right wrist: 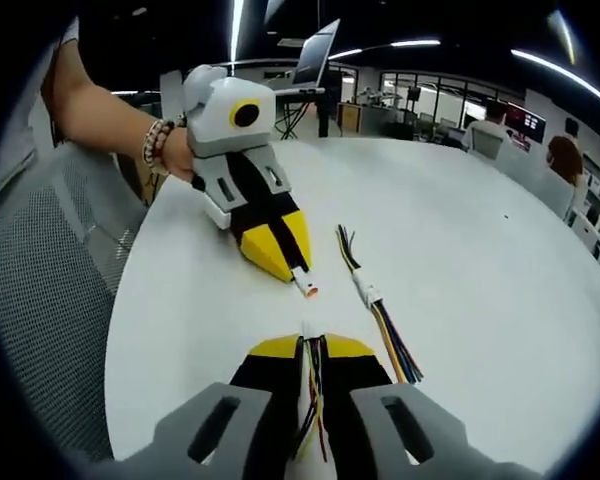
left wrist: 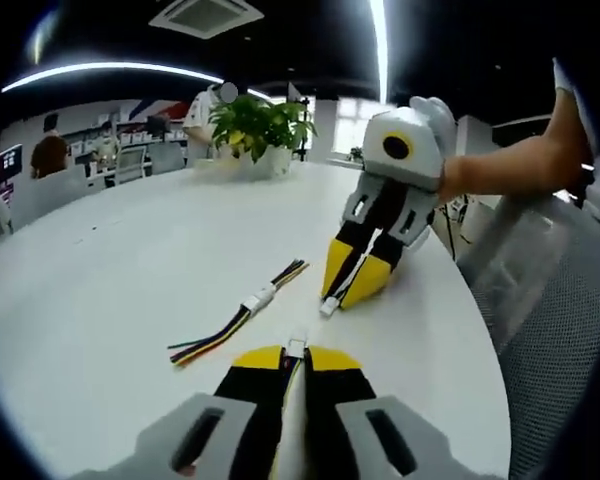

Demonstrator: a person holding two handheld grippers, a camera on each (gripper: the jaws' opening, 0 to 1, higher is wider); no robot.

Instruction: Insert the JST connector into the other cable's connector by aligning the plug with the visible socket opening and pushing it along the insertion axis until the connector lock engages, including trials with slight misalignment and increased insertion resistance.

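My left gripper (left wrist: 296,353) is shut on a small white JST connector (left wrist: 296,346) that sticks out past its yellow tips. In the right gripper view the left gripper (right wrist: 299,268) comes in from the upper left, its connector (right wrist: 308,288) pointing at me. My right gripper (right wrist: 310,346) is shut on the other cable's connector (right wrist: 308,329), with coloured wires (right wrist: 313,400) running back between the jaws. Seen from the left gripper view, the right gripper (left wrist: 338,298) holds that connector (left wrist: 328,307) just above the table. The two connectors face each other a short gap apart, not touching.
A spare joined cable pair (left wrist: 257,301) (right wrist: 369,293) with coloured wires lies on the round white table (left wrist: 130,270) beside the grippers. A potted plant (left wrist: 260,125) stands at the far edge. Mesh chairs (left wrist: 560,310) (right wrist: 50,270) flank the table. A person's arms (left wrist: 500,165) (right wrist: 100,115) hold the grippers.
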